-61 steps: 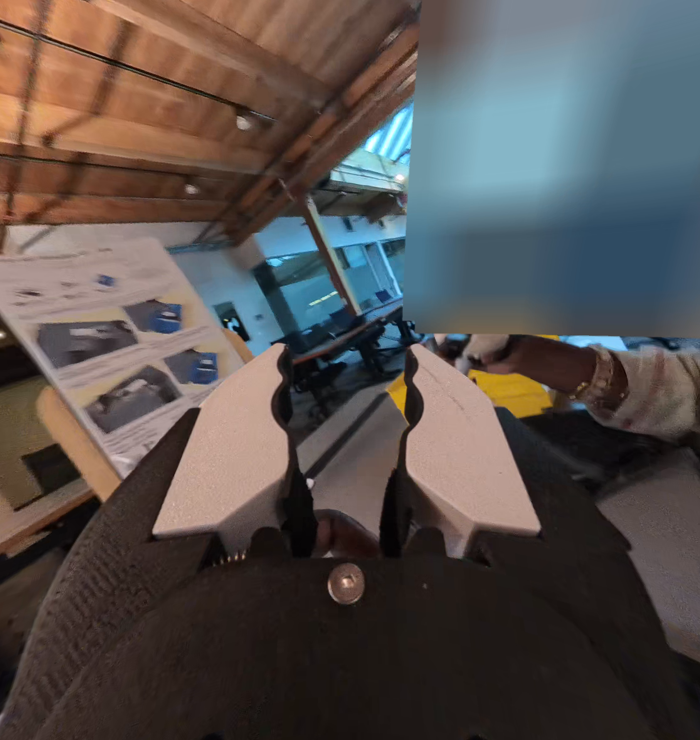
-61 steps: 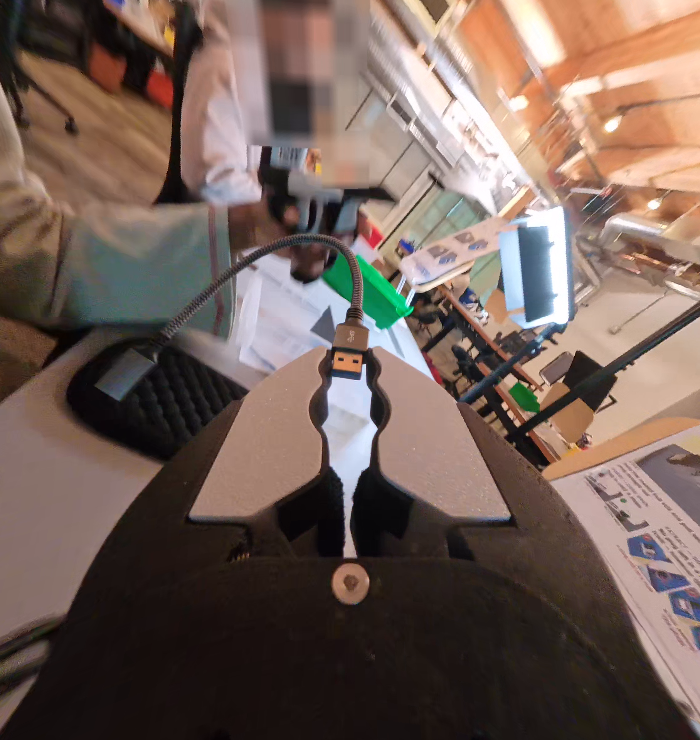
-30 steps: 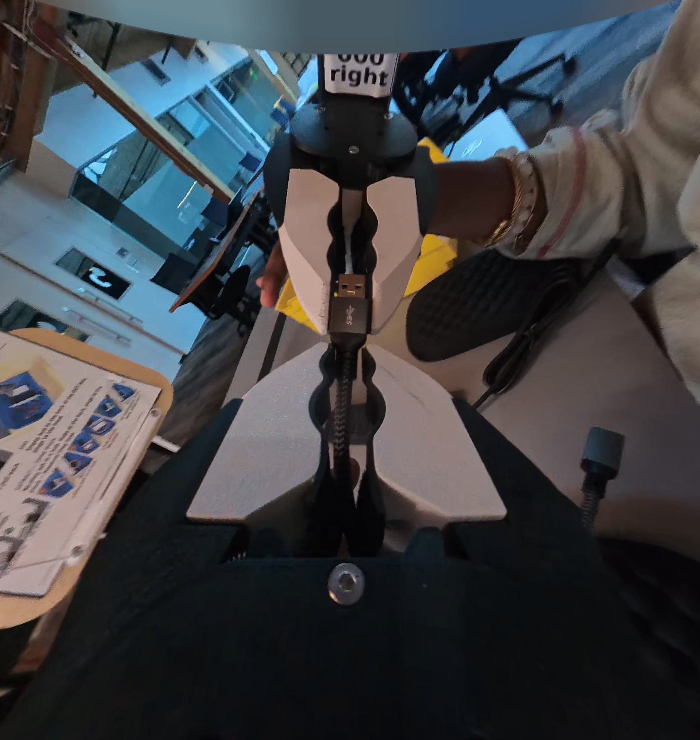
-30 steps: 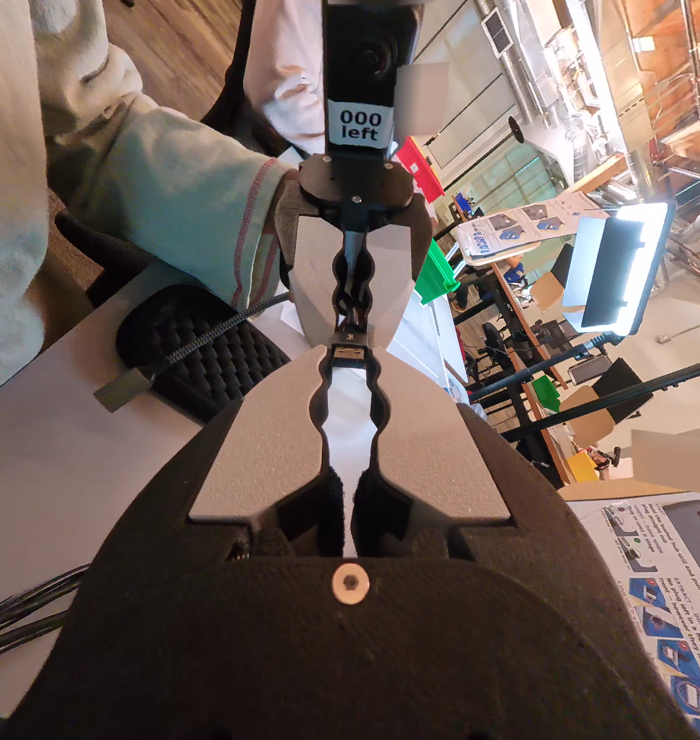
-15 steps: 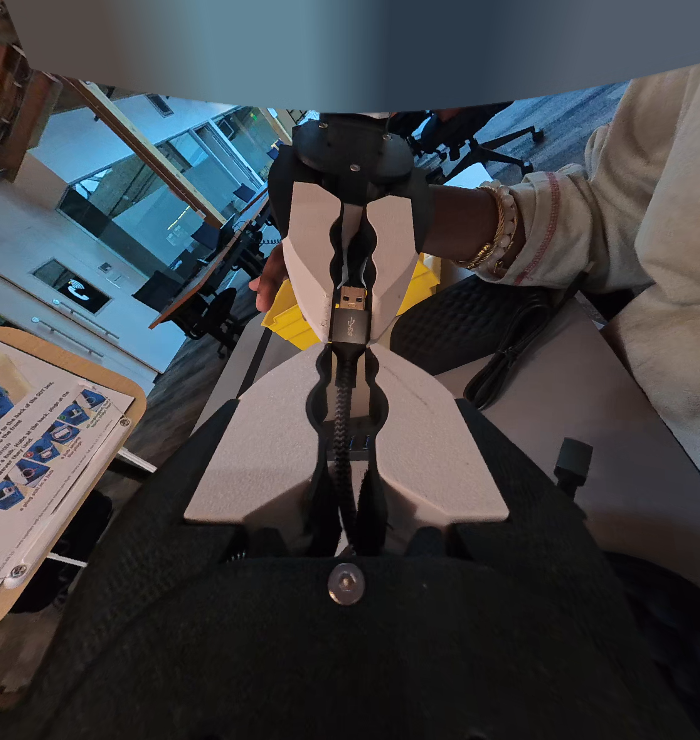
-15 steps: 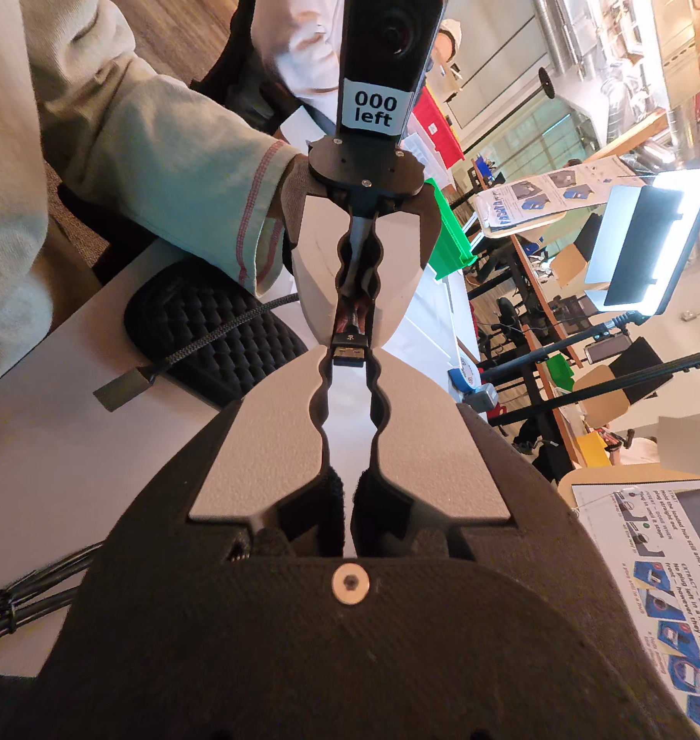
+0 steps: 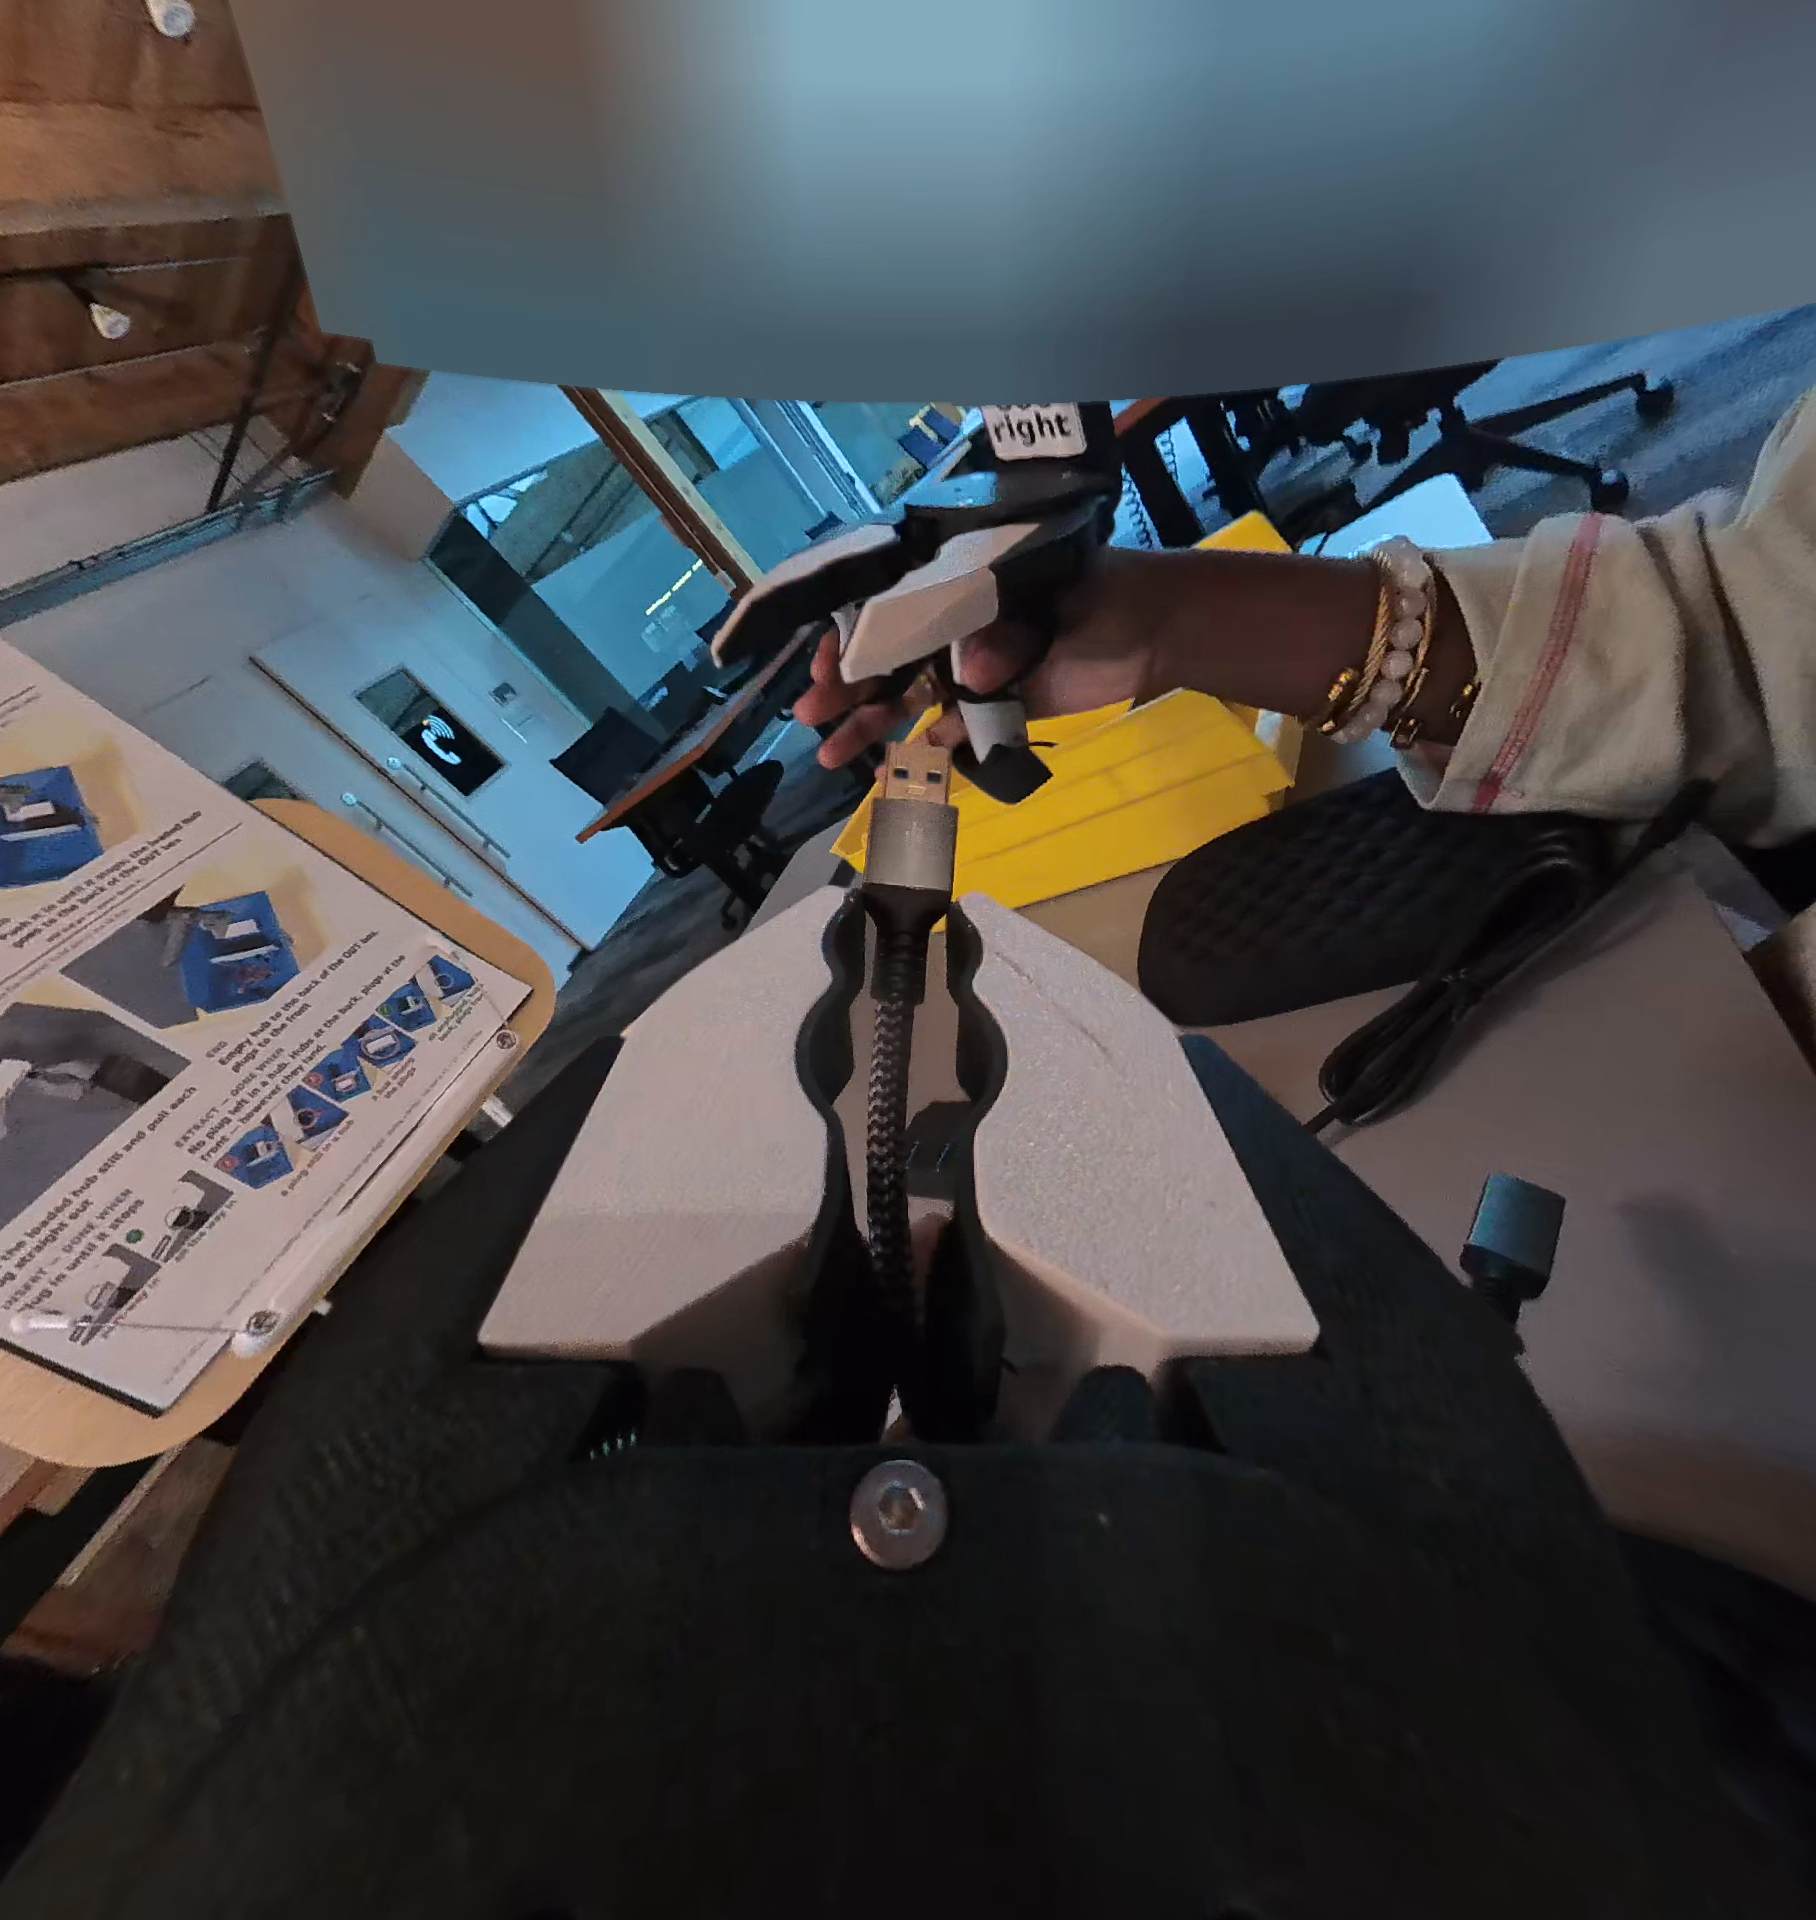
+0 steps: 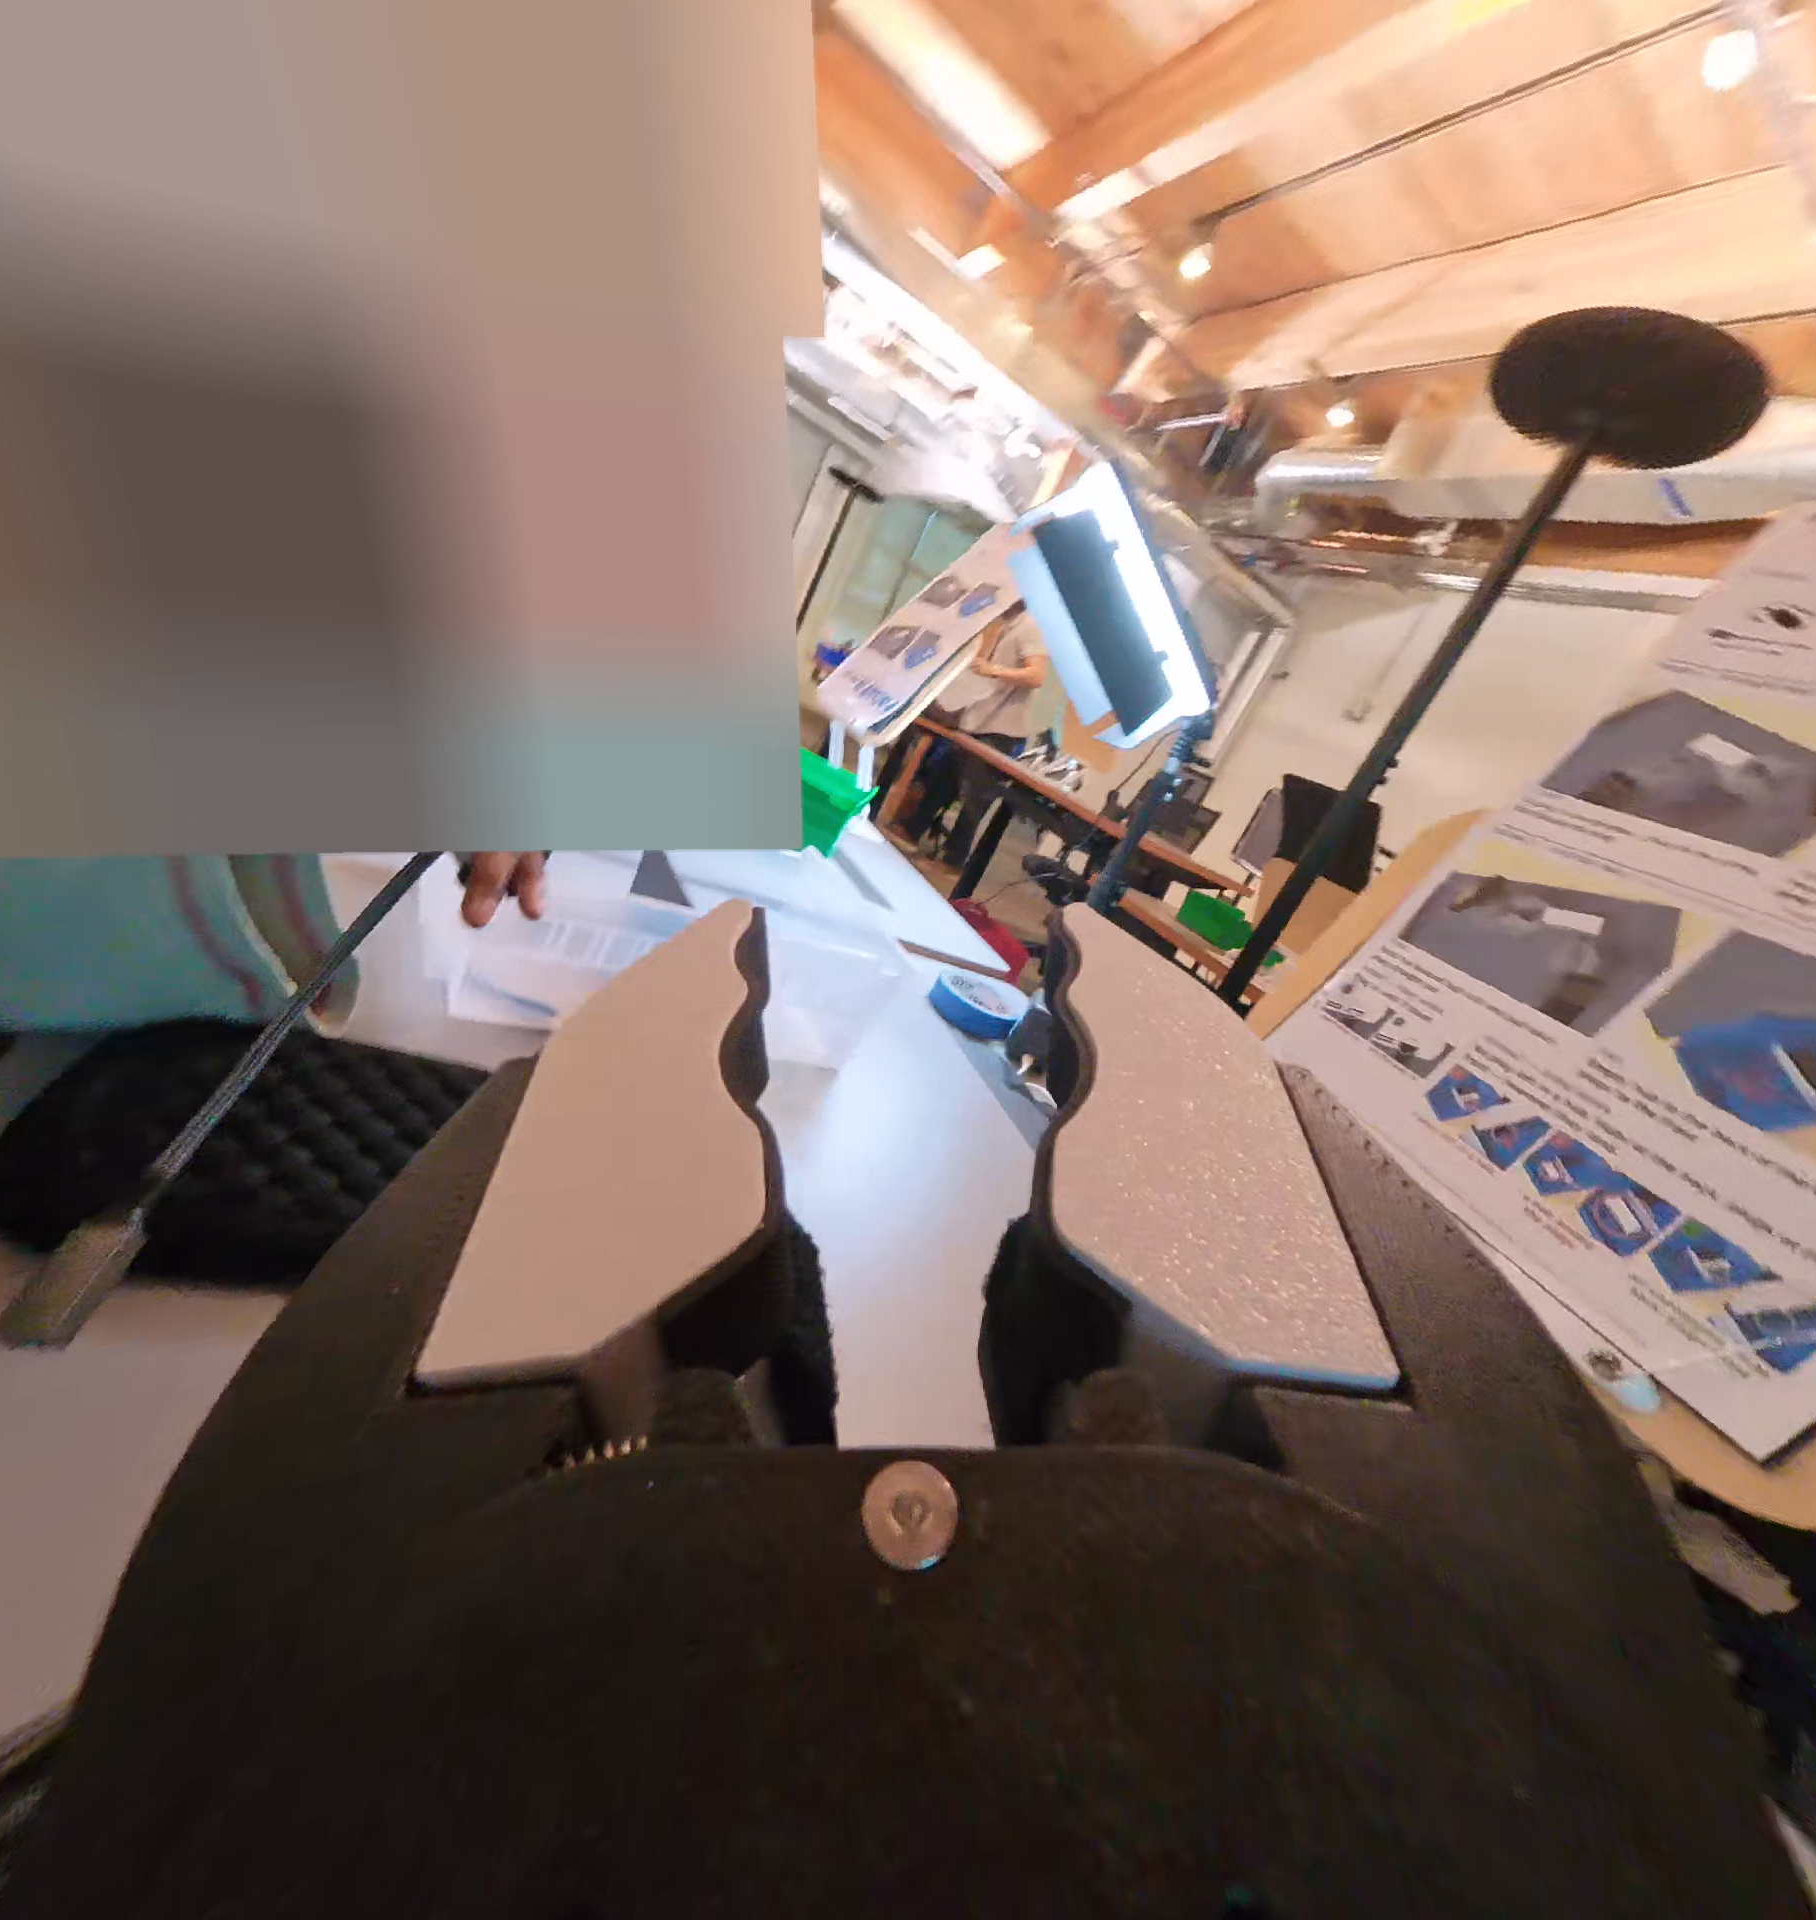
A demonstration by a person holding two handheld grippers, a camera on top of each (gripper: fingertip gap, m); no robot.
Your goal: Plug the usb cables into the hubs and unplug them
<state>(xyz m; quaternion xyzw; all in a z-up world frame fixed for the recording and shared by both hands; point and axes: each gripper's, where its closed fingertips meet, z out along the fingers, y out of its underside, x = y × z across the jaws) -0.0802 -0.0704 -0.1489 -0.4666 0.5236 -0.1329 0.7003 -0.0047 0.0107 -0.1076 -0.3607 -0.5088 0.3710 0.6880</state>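
Observation:
My left gripper (image 7: 899, 914) is shut on a black braided USB cable (image 7: 888, 1091). The cable's grey plug (image 7: 909, 831) sticks out past the fingertips with its metal tip pointing away. A dark piece with blue ports (image 7: 930, 1148) shows between the fingers, below the cable. My right gripper (image 8: 904, 935) is open and empty above the white table (image 8: 883, 1195). It also shows in the left wrist view (image 7: 862, 613), held by a hand, up and beyond the plug. The cable (image 8: 260, 1039) runs at the left down to its grey end piece (image 8: 73, 1288) on the table.
A black wrist pad (image 7: 1351, 914) (image 8: 229, 1143), a yellow bin (image 7: 1112, 790), a coiled black cable (image 7: 1423, 1039) and another plug (image 7: 1506, 1236) lie on the table. An instruction board (image 7: 156, 1039) (image 8: 1610, 1039) stands beside it. A blue tape roll (image 8: 977, 1003) lies ahead.
Both grippers held the plug tip to tip. The right gripper has let go, opened and swung away; the left gripper alone holds the cable.

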